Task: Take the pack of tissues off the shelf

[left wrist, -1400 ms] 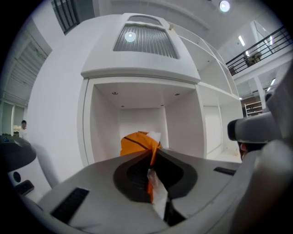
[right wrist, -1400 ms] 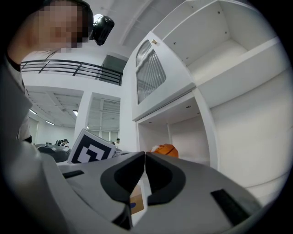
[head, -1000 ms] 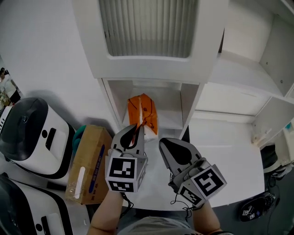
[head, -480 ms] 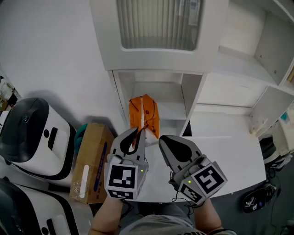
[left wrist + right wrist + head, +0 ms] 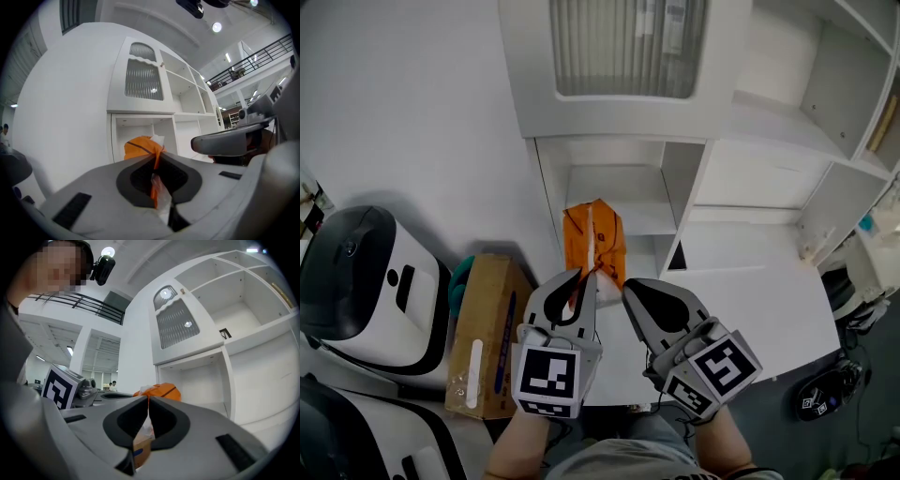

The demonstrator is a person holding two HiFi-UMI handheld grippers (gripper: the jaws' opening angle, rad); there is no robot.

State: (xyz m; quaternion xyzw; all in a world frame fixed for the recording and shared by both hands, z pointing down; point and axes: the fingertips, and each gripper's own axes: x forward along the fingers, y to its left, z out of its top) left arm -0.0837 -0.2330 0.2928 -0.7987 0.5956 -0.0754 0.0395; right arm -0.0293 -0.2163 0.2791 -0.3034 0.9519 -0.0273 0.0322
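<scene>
The white shelf unit point(image 5: 712, 169) is standing on a white tabletop point(image 5: 759, 291). The pack of tissues point(image 5: 595, 242) is projecting from the lower open compartment; contact with the shelf board cannot be determined. A cardboard box point(image 5: 483, 333) is sitting beside the tabletop's left edge, next to a white appliance point(image 5: 366, 281).

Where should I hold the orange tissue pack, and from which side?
The thin sealed flap at its near end, coming level from the front, where the shelf opens; the pack's body looks too puffy for the jaws. The left gripper is shut on that flap.
</scene>
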